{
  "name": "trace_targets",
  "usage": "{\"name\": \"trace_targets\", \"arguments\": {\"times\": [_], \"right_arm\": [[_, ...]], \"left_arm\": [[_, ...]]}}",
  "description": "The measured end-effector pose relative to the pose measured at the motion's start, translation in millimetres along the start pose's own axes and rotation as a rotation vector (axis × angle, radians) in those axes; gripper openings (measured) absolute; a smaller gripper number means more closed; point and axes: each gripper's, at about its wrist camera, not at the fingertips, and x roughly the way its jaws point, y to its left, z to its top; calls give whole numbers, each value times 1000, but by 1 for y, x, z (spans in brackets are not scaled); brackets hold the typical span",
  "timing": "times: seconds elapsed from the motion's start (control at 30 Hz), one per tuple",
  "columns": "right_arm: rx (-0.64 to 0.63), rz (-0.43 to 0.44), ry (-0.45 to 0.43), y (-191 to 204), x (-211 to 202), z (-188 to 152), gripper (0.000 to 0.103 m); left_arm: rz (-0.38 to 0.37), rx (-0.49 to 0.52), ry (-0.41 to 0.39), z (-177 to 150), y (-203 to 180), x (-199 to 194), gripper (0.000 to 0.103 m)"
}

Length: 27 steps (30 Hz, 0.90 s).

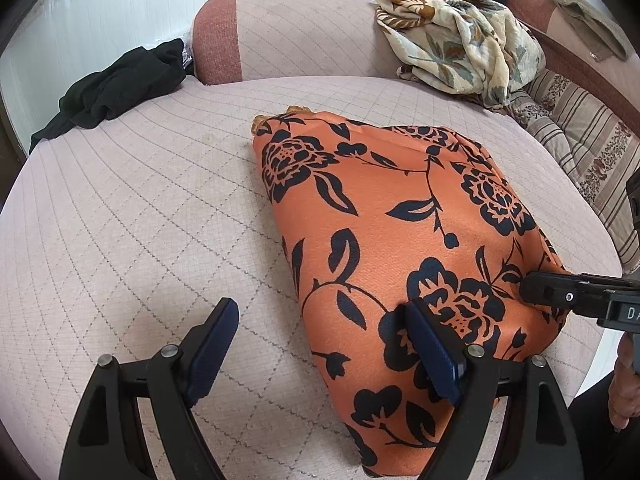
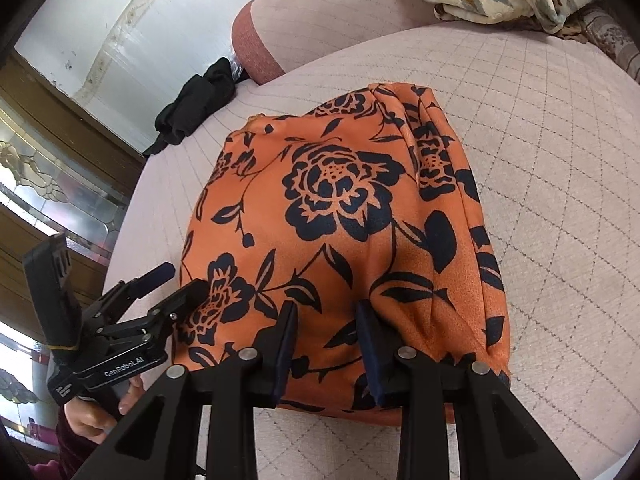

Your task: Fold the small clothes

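An orange garment with black flowers (image 1: 384, 216) lies folded into a thick bundle on the pale quilted cushion (image 1: 140, 220); it also shows in the right wrist view (image 2: 344, 216). My left gripper (image 1: 320, 344) is open at the bundle's near left edge, its right finger (image 1: 432, 348) resting on the cloth and its left finger over the cushion. My right gripper (image 2: 326, 340) is open, both fingers resting on the bundle's near end with no cloth pinched. The right gripper's tip shows in the left wrist view (image 1: 536, 286); the left gripper shows in the right wrist view (image 2: 180, 280).
A black garment (image 1: 120, 84) lies at the cushion's far left edge. A cream floral cloth (image 1: 460, 44) is heaped at the far right beside striped cushions (image 1: 580, 148). A pink bolster (image 1: 280, 36) runs along the back. Glass panels and wood (image 2: 60, 168) stand left.
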Motion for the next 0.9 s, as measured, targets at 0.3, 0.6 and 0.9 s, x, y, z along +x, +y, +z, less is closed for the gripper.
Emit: {"name": "trace_targets", "arguments": {"times": [0.3, 0.6, 0.9], "right_arm": [[16, 31, -133, -4, -27, 4, 34], [60, 16, -53, -7, -10, 9, 34], [60, 34, -127, 1, -14, 42, 34]], "left_arm": [[-13, -13, 7, 3, 0, 2, 86], [-12, -22, 2, 8, 2, -1, 86], [-11, -52, 4, 14, 9, 2, 86]]}}
